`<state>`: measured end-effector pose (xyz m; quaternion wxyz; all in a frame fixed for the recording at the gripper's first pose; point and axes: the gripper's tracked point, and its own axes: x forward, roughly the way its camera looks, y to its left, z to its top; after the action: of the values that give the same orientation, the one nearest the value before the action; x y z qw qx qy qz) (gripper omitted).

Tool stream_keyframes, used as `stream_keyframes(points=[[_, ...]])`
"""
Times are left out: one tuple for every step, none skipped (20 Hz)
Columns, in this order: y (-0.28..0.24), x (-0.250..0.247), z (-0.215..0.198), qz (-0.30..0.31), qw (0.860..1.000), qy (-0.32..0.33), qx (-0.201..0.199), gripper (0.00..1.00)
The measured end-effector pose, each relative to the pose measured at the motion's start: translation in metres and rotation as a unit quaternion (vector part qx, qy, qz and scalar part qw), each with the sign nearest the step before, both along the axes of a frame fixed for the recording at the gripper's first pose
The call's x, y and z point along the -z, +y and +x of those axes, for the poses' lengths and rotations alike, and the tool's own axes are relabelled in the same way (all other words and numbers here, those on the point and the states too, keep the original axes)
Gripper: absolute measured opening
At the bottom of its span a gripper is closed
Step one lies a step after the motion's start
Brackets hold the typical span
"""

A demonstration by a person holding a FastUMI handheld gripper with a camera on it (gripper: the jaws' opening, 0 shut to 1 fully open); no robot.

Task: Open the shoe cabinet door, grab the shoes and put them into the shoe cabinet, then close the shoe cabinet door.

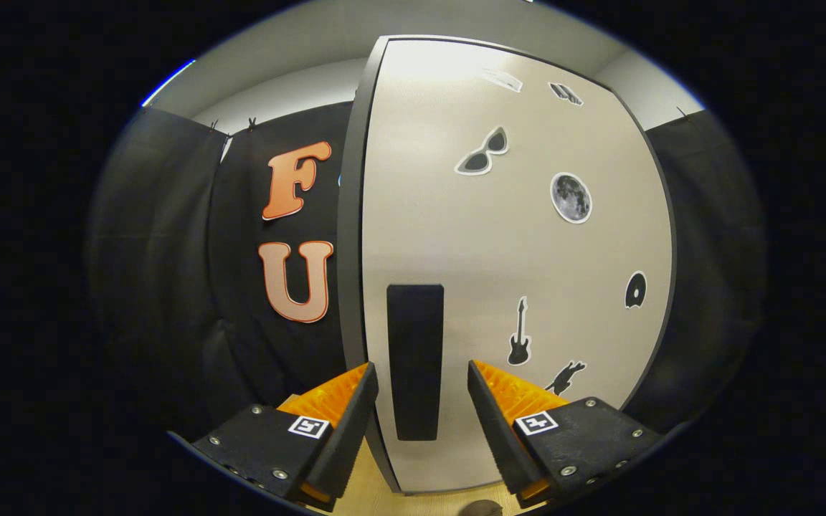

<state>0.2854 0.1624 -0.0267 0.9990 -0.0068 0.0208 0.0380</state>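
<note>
The gripper (420,390) sits nearest, its two fingers spread apart with a clear gap between them and nothing clamped. Each finger carries a small square marker (309,426) on its upper face.

Below the fingers lies a strip of pale wooden floor (377,494), and a small dark rounded object (483,508) peeks in just ahead of the right finger's base; what it is cannot be told.

Just ahead of the fingers stands the shoe cabinet door (513,258), a pale, smooth panel with a dark edge. Its dark vertical handle (415,360) runs upright in line with the gap between the fingers, its lower part lying between the fingertips. Whether either finger touches the handle or the door cannot be told. The left fingertip sits about at the door's dark left edge (350,251), the right fingertip in front of the pale face.

The door face bears several stickers: a guitar (519,335) just beyond the right finger, a dark animal-like shape (566,375) beside it, a small disc (635,289) further right, a moon (571,198) higher up, sunglasses (482,153) above the handle, and two faint ones near the top.

Left of the door hangs the black cloth of the booth wall (169,272), and beyond it is a light wall (291,86).
</note>
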Motion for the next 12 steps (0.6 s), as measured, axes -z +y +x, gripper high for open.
stream_keyframes(points=[[0.0007,-0.0015,0.0022,0.001,1.000,-0.005,0.001,0.70],[0.0001,-0.0006,0.0030,0.001,1.000,-0.006,0.004,0.64],[0.0011,0.0008,0.0040,0.004,1.000,-0.004,0.003,0.51],[0.0015,0.0020,0.0047,0.011,1.000,-0.002,0.006,0.45],[0.0024,0.0010,0.0053,0.013,1.000,-0.004,0.008,0.37],[0.0012,0.0018,0.0040,0.010,1.000,-0.005,0.010,0.36],[0.0016,0.0011,0.0041,0.007,1.000,-0.006,0.013,0.36],[0.0020,0.0013,0.0030,0.005,1.000,-0.006,0.014,0.35],[0.0019,0.0010,0.0014,0.003,1.000,-0.005,0.016,0.34],[0.0013,0.0010,0.0003,0.001,1.000,-0.002,0.016,0.34],[0.0010,0.0014,-0.0024,0.004,1.000,0.002,0.016,0.32],[0.0002,0.0019,-0.0039,0.009,1.000,0.006,0.014,0.32]])
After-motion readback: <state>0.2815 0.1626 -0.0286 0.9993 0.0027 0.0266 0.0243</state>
